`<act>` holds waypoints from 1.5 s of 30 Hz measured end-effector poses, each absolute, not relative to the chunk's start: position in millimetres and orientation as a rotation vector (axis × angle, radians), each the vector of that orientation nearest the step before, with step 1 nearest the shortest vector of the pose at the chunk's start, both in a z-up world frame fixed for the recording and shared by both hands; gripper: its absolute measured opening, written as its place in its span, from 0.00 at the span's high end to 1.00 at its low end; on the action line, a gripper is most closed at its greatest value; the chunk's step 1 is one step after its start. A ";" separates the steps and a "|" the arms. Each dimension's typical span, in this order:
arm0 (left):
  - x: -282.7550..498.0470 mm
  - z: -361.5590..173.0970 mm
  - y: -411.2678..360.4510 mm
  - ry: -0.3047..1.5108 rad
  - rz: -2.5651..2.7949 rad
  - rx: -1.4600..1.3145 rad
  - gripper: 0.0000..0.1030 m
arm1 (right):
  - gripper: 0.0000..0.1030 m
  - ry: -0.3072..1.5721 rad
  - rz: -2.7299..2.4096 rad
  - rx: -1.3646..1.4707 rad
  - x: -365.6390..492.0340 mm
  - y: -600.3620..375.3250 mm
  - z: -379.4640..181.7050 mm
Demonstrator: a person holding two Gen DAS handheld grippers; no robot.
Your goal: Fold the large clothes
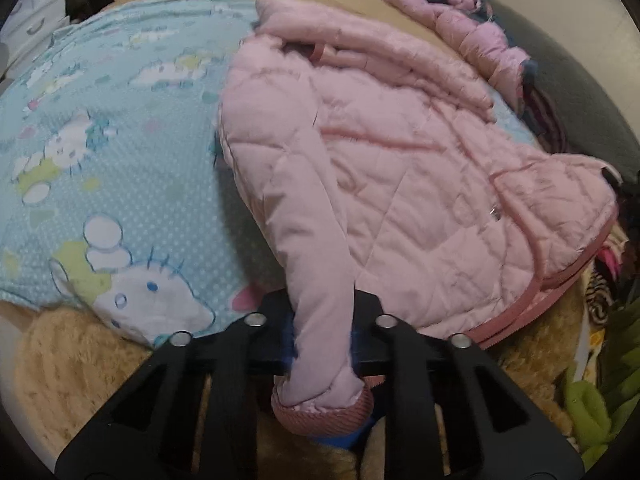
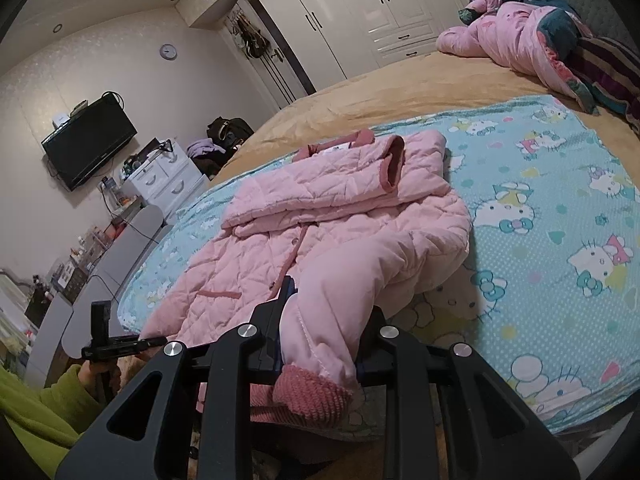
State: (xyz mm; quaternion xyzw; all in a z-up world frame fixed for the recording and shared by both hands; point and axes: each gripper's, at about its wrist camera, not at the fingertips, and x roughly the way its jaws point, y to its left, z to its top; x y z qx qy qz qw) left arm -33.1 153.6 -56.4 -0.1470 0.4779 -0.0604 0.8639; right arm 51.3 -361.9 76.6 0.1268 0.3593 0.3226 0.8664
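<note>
Ribbed dusty-rose cuff (image 1: 322,410) sits nearest the left wrist lens, hanging just behind the left tongs (image 1: 323,344), which are clamped on the sleeve (image 1: 316,280) of a pink quilted jacket (image 1: 400,184); blue pads press the padding from both sides. Same arrangement on the other side: right tongs (image 2: 320,344) closed on a jacket sleeve (image 2: 340,292), its knitted rose cuff (image 2: 312,394) bulging out below the jaws. Which sleeve each pair holds cannot be sorted with certainty from these two views alone, as the fisheye distortion is strong. Jacket body lies spread on a light blue cartoon-cat blanket (image 2: 560,208) over a tan bedspread (image 2: 380,92) on the bed. In the right wrist view one sleeve (image 2: 332,184) is folded across the chest, and its cuff faces the far side. Rose piping runs along the hem (image 1: 560,276) and pocket edge. A second pink padded garment (image 2: 516,36) is bunched near the headboard, well apart from the jacket. At lower left of the right wrist view a hand in a green sleeve (image 2: 44,408) holds a black device, apparently the other gripper. Wall-mounted television (image 2: 90,144), white wardrobe (image 2: 360,8) and round clock (image 2: 168,51) in the background.
</note>
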 end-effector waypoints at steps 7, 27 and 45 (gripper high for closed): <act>-19.0 5.4 160.6 0.825 -0.168 -0.326 0.92 | 0.78 0.734 0.682 0.281 61.0 -359.3 89.4; 89.6 91.9 186.1 0.643 -0.134 -0.452 0.92 | 0.78 0.714 0.696 0.566 142.9 -381.6 134.2; 169.5 118.6 212.9 0.625 -0.076 -0.433 0.92 | 0.78 0.704 0.661 0.639 232.9 -378.3 164.9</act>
